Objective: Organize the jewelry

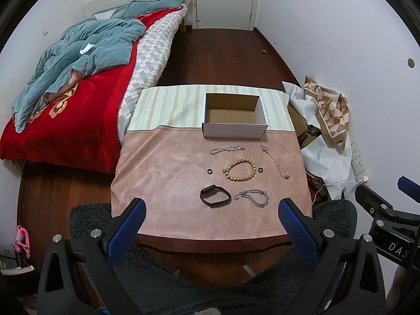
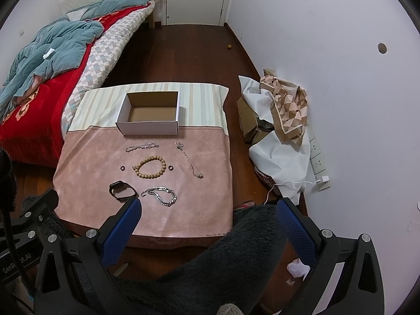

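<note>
An empty white cardboard box (image 1: 235, 130) (image 2: 149, 128) stands at the back of a pink mat (image 1: 162, 183) (image 2: 86, 162). In front of it lie a silver chain (image 1: 227, 149) (image 2: 141, 147), a thin necklace (image 1: 275, 162) (image 2: 190, 161), a wooden bead bracelet (image 1: 239, 169) (image 2: 151, 167), two small dark rings (image 1: 209, 171) (image 1: 260, 169), a black band (image 1: 215, 195) (image 2: 122, 189) and a chunky silver bracelet (image 1: 256, 197) (image 2: 161, 195). My left gripper (image 1: 212, 207) is open and empty near the table's front edge. My right gripper (image 2: 208, 207) is open and empty at the front right corner.
The low wooden table (image 1: 210, 246) stands beside a bed with a red blanket (image 1: 78, 110) on the left. A pile of white cloth and a patterned scarf (image 2: 286, 110) lies on the floor at the right, against the wall. A dark fuzzy garment (image 2: 223, 262) is below the grippers.
</note>
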A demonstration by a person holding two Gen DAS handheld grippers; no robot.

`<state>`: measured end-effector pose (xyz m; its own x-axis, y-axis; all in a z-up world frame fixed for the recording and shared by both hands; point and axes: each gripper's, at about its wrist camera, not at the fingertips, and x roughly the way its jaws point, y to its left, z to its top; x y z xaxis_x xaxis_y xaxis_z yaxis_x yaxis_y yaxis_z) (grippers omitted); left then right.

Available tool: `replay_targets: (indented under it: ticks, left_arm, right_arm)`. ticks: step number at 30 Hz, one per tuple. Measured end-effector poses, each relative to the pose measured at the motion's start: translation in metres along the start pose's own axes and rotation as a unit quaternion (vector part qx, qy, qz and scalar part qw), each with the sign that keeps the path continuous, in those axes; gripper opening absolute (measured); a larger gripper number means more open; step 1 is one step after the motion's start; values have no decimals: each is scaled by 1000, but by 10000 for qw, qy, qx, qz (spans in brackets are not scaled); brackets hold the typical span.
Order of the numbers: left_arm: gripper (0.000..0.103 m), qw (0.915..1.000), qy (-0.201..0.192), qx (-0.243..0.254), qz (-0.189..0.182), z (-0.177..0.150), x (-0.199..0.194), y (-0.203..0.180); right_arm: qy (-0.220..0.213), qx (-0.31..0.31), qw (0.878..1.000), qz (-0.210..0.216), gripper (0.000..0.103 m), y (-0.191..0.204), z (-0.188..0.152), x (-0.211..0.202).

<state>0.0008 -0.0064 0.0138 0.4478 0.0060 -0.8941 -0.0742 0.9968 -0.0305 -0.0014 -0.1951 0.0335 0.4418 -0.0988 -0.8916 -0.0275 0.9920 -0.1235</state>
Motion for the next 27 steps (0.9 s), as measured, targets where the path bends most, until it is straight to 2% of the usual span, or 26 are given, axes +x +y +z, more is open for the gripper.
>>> replay_targets:
  ticks: [24, 27]
  left_arm:
    - [103, 10000, -4, -11, -23, -1, -1, 4]
    - [103, 10000, -36, -14, 1, 0, 1, 5]
  right_arm:
    - [-50, 14, 10000, -2, 103, 0, 1, -5]
    - [-88, 101, 9998, 125, 103, -2, 3, -2]
